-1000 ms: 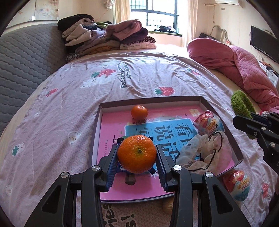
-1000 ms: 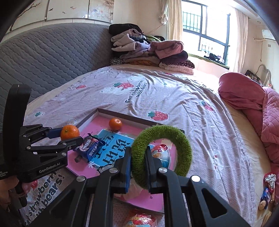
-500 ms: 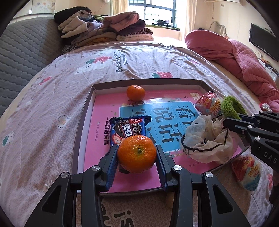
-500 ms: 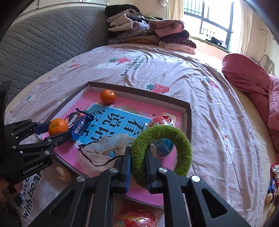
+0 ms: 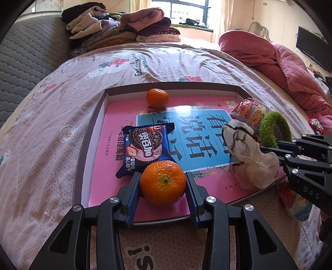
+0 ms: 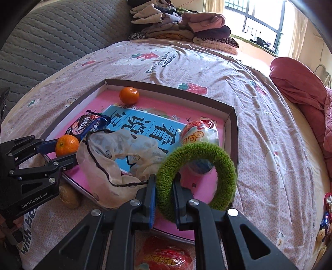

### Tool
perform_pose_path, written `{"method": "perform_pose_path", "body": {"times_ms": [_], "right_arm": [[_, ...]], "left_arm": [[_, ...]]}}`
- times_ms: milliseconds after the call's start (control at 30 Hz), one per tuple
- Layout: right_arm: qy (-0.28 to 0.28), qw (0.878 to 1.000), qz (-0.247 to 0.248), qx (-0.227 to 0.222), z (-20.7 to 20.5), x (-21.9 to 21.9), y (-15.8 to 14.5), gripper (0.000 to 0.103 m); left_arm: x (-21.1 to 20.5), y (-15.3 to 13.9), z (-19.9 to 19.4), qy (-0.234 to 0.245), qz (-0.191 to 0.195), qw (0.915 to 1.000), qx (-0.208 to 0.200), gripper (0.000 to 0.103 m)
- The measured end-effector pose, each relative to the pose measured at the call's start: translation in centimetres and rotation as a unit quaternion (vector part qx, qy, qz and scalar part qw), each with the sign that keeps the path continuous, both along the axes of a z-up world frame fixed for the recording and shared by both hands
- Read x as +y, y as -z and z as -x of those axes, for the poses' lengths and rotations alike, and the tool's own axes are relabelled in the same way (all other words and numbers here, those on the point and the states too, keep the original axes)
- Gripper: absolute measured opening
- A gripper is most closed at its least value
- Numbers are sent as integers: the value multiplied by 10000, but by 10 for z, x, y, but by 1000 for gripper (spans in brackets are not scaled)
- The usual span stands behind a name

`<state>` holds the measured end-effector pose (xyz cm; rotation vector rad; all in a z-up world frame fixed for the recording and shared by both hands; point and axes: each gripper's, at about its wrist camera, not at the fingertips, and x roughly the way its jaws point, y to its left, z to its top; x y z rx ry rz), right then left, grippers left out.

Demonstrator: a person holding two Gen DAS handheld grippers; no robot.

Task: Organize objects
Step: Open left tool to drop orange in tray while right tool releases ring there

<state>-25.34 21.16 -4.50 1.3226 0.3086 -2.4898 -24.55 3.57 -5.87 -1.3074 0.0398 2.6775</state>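
Tangerine (image 5: 162,182) held beside cookie packet (image 5: 145,147); cloth pouch (image 6: 116,154) perhaps touching ring (image 6: 197,180).

Daylit bedroom: barred window (image 5: 187,9), grey quilted headboard (image 5: 25,54), wall-mounted television (image 5: 313,50).

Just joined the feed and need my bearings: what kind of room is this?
Most likely a home bedroom. The work surface is a bed with a strawberry-print cover, folded clothes are stacked at its far end, and a pink quilt is bunched at one side.
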Motion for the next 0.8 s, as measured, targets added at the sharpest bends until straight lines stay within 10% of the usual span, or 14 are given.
{"method": "perform_pose_path", "body": {"times_ms": [567,800], "right_arm": [[118,9998,-31,-155,2,2,5,15],[198,9995,-127,-188,1,6,3,33]], "left_arm": [[-3,-4,0,-56,36,10000,40,47],[-3,-4,-3,-85,-7,10000,-10,51]]}}
